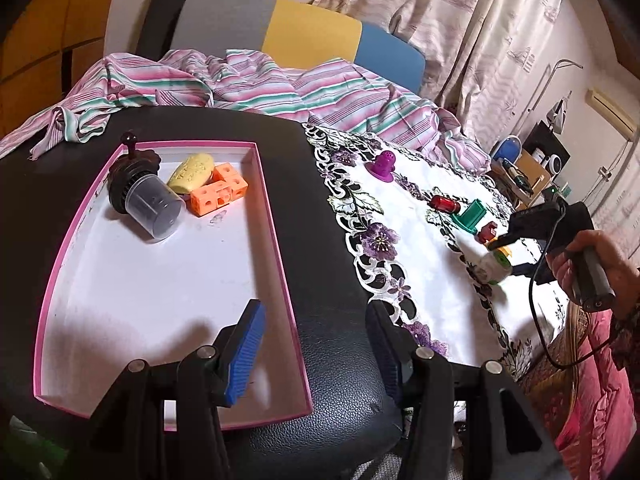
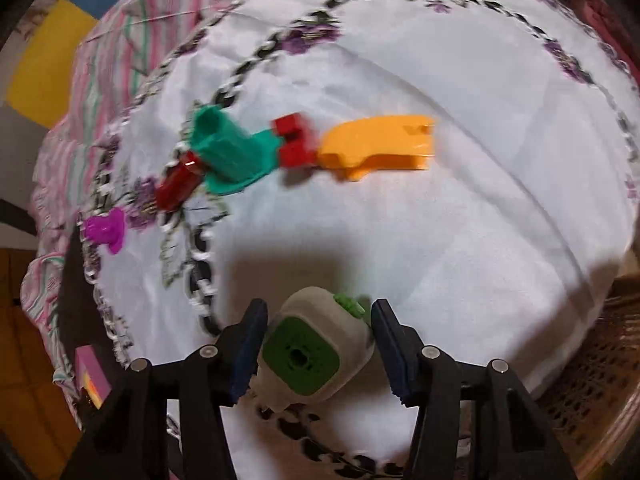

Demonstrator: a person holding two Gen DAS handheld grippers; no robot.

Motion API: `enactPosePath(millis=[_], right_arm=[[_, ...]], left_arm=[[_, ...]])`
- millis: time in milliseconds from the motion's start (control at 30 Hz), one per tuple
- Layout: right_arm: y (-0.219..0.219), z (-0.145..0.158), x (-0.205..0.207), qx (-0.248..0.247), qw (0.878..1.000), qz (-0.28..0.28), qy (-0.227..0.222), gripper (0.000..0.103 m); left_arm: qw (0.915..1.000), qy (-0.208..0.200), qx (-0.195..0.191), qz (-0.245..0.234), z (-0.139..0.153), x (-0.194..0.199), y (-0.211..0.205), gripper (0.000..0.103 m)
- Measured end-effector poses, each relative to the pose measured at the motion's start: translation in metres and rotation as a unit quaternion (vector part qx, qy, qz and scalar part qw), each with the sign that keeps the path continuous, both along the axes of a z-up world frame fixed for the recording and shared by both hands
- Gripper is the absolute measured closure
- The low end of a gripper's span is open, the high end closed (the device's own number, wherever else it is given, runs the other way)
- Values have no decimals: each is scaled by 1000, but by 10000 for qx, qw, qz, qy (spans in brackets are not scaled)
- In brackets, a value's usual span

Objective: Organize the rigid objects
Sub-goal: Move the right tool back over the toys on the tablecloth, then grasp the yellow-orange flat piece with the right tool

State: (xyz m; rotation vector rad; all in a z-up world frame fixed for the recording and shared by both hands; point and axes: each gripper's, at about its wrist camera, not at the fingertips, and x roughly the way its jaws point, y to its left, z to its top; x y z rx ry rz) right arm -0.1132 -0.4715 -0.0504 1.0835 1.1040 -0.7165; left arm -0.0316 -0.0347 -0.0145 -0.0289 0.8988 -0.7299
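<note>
While our left hand-held gripper [image 1: 316, 354] hangs released over the pink tray's [image 1: 276, 216] five-o'clock corner, our right hand-held gripper [image 2: 318, 344] straddles the grey-green block [image 2: 316, 344] on the white cloth [image 2: 440, 240]; whether its pads press it we cannot tell. The orange piece [image 2: 380, 146] lies at twelve o'clock.

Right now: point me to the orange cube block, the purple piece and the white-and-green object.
orange cube block [image 1: 218, 192], left wrist view, on its top face.
purple piece [image 1: 385, 165], left wrist view, on its domed body.
white-and-green object [image 2: 300, 356], right wrist view, on its green end face.
</note>
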Motion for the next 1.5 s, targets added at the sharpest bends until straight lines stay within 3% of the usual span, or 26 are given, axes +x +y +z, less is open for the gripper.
enactPosePath(millis=[233, 367, 500, 600, 667, 833, 1000, 1267, 1500], right_arm=[[54, 9, 52, 267, 9920, 837, -912, 50], [92, 8, 81, 246, 9820, 1543, -1061, 48], [96, 21, 82, -411, 9736, 1987, -1050, 48], [70, 38, 63, -1203, 9729, 1735, -939, 45], [46, 44, 47, -1464, 9758, 1390, -845, 40], [-15, 46, 0, -1612, 9844, 343, -611, 40], [-46, 42, -19, -1878, 9818, 30, -279, 40], [-81, 16, -17, -1678, 9855, -247, -107, 40], [-78, -10, -7, -1444, 9893, -114, -151, 36]], left_arm=[[10000, 2, 52, -72, 0, -4, -5, 50], [9999, 11, 98, -118, 2, -5, -9, 50], [9997, -75, 147, -160, 5, -7, -12, 50], [9997, -25, 135, -177, 3, -8, -16, 50], [9996, 44, 133, -225, 0, -9, -21, 50], [9989, 126, 180, -423, -4, -14, -37, 50], [9980, 105, 227, -574, -3, -20, -49, 50], [9972, 292, 284, -628, -5, -20, -63, 50], [9960, 303, 414, -734, -10, -24, -74, 50]])
